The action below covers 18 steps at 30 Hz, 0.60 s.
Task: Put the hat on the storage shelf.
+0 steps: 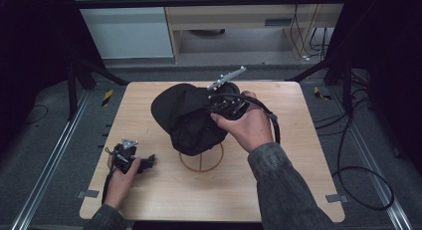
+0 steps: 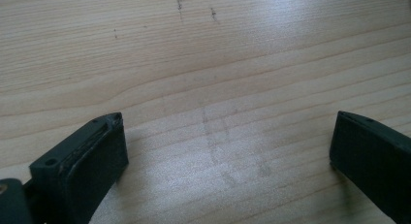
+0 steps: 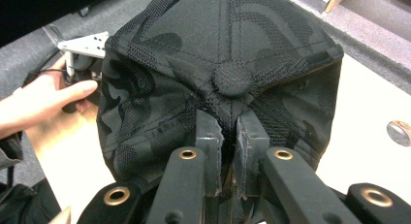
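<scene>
A black camouflage-patterned cap [image 1: 184, 115] sits over a gold wire stand [image 1: 201, 164] at the middle of the table. My right gripper [image 1: 213, 106] comes at it from the right. In the right gripper view its jaws [image 3: 229, 129] are shut on a fold of the cap's crown [image 3: 232, 35], just below the top button [image 3: 232, 78]. My left gripper [image 1: 148, 162] lies low on the tabletop at the front left. Its jaws [image 2: 228, 136] stand wide apart over bare wood, with nothing between them.
The light wooden table [image 1: 298, 155] has open room to the right of the cap and along its front edge. Black frame legs [image 1: 74, 85] and cables [image 1: 358, 180] lie on the grey floor around it. A person's left hand [image 3: 43, 100] shows behind the cap.
</scene>
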{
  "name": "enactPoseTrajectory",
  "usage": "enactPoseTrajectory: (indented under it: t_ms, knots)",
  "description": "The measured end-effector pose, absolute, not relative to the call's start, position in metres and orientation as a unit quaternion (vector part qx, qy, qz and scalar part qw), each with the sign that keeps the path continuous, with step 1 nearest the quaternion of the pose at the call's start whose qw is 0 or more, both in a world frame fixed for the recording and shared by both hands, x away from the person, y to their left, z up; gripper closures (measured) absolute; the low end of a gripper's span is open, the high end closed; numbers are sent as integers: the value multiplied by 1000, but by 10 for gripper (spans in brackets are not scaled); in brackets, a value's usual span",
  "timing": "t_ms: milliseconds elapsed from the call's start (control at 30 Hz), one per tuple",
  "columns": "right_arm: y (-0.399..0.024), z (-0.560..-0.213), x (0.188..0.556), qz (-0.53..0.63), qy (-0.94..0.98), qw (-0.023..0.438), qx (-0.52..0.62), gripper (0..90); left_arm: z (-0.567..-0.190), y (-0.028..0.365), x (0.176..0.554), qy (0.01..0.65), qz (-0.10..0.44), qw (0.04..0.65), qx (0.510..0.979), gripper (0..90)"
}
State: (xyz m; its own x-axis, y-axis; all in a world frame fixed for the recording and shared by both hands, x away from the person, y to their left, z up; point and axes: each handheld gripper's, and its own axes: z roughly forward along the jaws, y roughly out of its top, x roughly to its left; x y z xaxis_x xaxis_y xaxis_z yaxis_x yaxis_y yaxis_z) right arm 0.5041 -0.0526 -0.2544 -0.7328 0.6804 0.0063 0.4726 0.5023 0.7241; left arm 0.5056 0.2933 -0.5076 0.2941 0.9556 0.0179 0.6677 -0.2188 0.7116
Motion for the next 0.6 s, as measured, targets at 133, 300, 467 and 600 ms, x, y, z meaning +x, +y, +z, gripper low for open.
enactPoseTrajectory:
  t_ms: [133, 300, 467, 600]
  knots:
    - [-50, -256, 506, 365, 856, 144, 335, 823, -508, 293, 506, 545, 236, 305, 744, 0]
    - [-48, -257, 507, 364, 856, 144, 338, 819, -508, 293, 506, 545, 236, 305, 744, 0]
    - [-47, -258, 508, 365, 854, 146, 340, 811, -508, 293, 506, 545, 236, 305, 744, 0]
    - [-47, -257, 508, 367, 853, 146, 342, 799, -508, 293, 506, 545, 236, 305, 744, 0]
